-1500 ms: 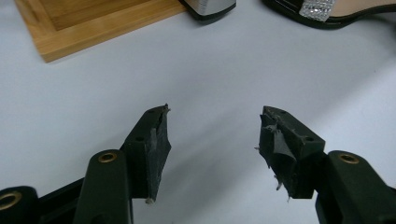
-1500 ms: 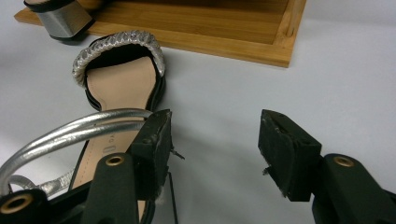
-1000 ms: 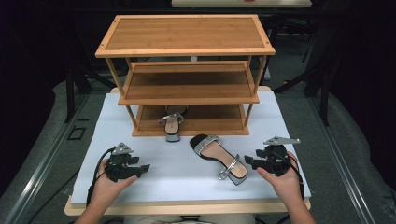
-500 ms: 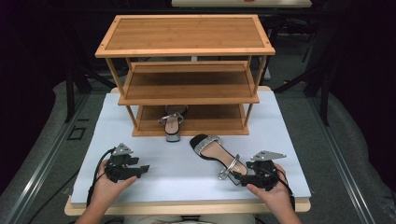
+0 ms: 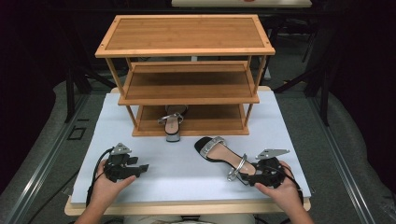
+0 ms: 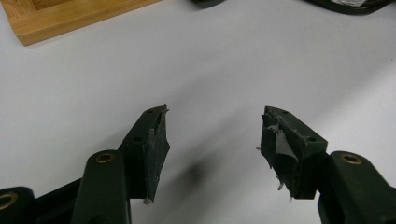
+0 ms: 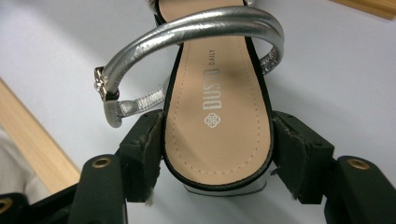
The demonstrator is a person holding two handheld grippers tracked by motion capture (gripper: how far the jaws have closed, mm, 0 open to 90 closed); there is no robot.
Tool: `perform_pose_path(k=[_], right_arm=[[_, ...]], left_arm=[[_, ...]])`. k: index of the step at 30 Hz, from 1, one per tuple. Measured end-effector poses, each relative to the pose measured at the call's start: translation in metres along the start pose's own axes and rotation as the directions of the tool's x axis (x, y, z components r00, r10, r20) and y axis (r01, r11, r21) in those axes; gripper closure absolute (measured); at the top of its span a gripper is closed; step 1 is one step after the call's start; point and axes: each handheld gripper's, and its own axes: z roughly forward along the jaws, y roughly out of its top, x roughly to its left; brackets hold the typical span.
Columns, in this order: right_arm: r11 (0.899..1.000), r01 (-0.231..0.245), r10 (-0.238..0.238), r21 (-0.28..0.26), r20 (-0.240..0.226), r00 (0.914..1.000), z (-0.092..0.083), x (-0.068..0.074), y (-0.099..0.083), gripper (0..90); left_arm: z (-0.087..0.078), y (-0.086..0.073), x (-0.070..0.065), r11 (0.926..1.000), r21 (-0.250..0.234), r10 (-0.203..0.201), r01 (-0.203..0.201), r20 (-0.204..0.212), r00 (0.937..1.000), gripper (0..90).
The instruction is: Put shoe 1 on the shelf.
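With 1 sandal [image 5: 172,125] already on the rack's [image 5: 187,84] bottom shelf, the second sandal [image 5: 223,156] lies on the white table [image 5: 154,154], its heel between the right gripper's [image 7: 217,154] just-closing jaws, while the left gripper [image 5: 140,169] rests open and empty.

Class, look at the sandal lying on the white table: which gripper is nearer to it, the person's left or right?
Right. The right gripper has its jaws around the heel end of the sandal; the left gripper rests on the table well off to its left.
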Motion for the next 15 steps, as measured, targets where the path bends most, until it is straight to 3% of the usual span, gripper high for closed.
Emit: perform_pose_path(k=[5, 9, 12, 15], right_arm=[[1.000, -0.013, 0.013, 0.015, -0.011, 0.9999, -0.009, -0.011, -0.011, 37.0], [1.000, -0.008, 0.008, 0.014, -0.014, 0.9999, -0.011, -0.012, -0.013, 36.4], [1.000, 0.010, -0.009, 0.029, -0.011, 0.9999, -0.021, -0.014, -0.006, 34.6], [0.998, 0.027, -0.028, 0.052, 0.014, 0.9995, -0.039, -0.017, 0.014, 34.7]], left_arm=[[0.000, 0.000, -0.001, 1.0000, -0.002, -0.005, 0.005, 0.000, 1.0000, 40.9], [0.002, 0.000, -0.002, 1.0000, 0.003, 0.000, 0.000, 0.002, 1.0000, 40.9], [0.001, 0.000, -0.002, 1.0000, 0.005, 0.002, -0.002, 0.004, 1.0000, 40.9], [0.001, 0.000, 0.000, 1.0000, 0.004, 0.001, -0.001, 0.004, 1.0000, 40.9]])
